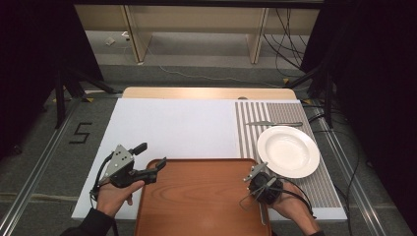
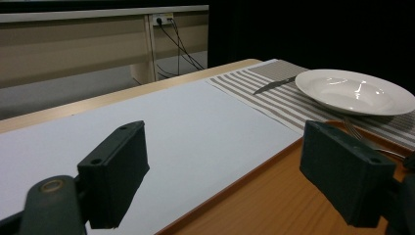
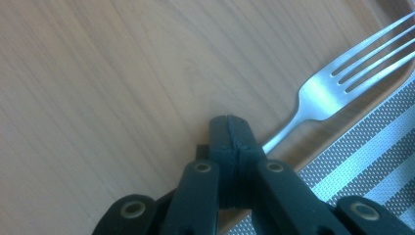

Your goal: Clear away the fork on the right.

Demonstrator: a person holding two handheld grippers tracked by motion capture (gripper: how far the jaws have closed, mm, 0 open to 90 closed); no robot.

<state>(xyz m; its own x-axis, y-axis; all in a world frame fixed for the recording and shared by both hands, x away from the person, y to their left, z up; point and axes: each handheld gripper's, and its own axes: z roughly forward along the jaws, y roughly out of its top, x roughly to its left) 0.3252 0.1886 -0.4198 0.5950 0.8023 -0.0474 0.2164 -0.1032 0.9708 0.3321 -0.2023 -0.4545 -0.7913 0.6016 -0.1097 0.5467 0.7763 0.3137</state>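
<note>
Right gripper view: the fork is being clamped by its handle between the pressed-together jaws of the right gripper, its tines lying over the right rim of the wooden tray, beside the striped placemat. Judging by this, the pick-up is being completed while the placing is being left to do. In the high view, the plate and knife are already being shown set on the placemat. The left gripper is being held with its 2 jaws wide apart, empty, over the tray's left corner.

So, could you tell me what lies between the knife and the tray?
The white plate lies between the knife and the tray, on the striped mat, in the high view.
</note>
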